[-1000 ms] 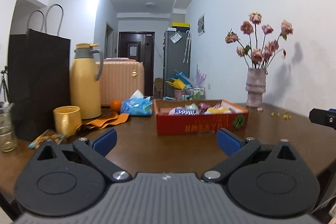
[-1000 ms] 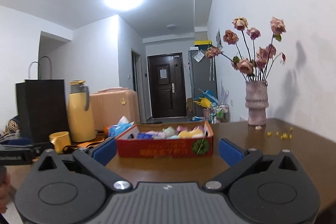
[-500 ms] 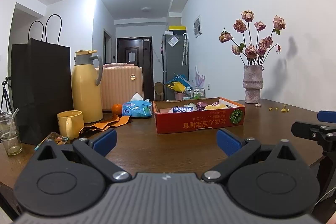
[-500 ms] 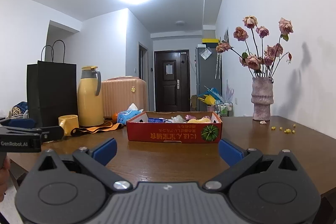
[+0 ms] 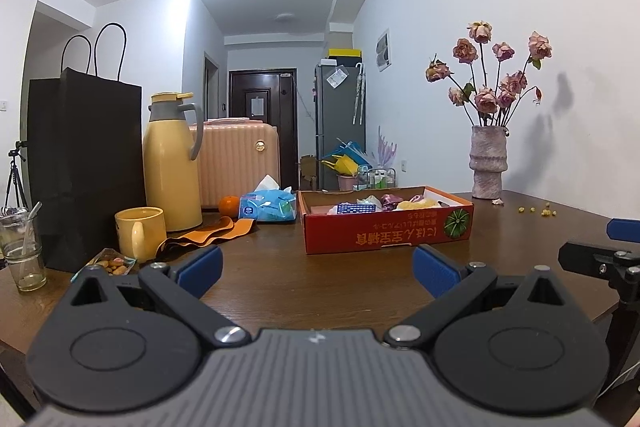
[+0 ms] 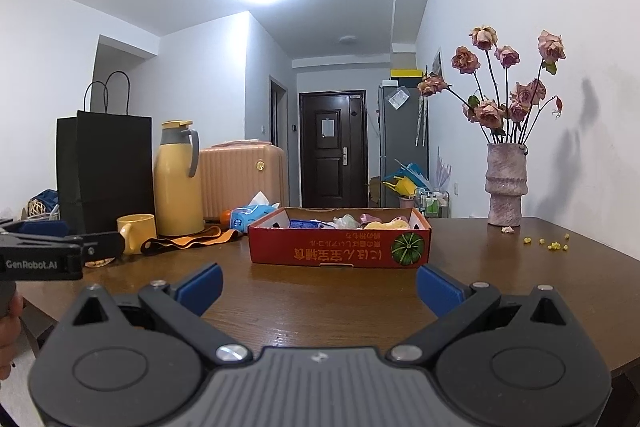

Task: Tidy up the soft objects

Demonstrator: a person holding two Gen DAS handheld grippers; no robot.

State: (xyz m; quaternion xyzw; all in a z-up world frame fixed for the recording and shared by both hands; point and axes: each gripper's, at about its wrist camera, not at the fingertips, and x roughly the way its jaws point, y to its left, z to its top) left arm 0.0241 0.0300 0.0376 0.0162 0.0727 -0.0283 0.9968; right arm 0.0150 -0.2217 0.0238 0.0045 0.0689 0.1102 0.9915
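A red cardboard box (image 5: pixel 384 233) stands on the brown table, holding several soft items: a blue packet (image 5: pixel 356 207), pink cloth and a yellow piece. It also shows in the right wrist view (image 6: pixel 340 247). An orange strap (image 5: pixel 208 235) lies left of it, near a blue tissue pack (image 5: pixel 268 207). My left gripper (image 5: pixel 316 271) is open and empty over the near table edge, well short of the box. My right gripper (image 6: pixel 318 287) is open and empty, also short of the box.
A black paper bag (image 5: pixel 86 163), a yellow thermos (image 5: pixel 172 163), a yellow mug (image 5: pixel 140 231), a glass (image 5: pixel 22 251), snacks and an orange (image 5: pixel 229 205) stand at the left. A vase of dried roses (image 5: pixel 488 163) stands back right by the wall, with yellow crumbs (image 5: pixel 536 211).
Both grippers have drawn back and risen, so the box and table look farther away. Both stay open and empty. The other gripper now shows at each view's edge.
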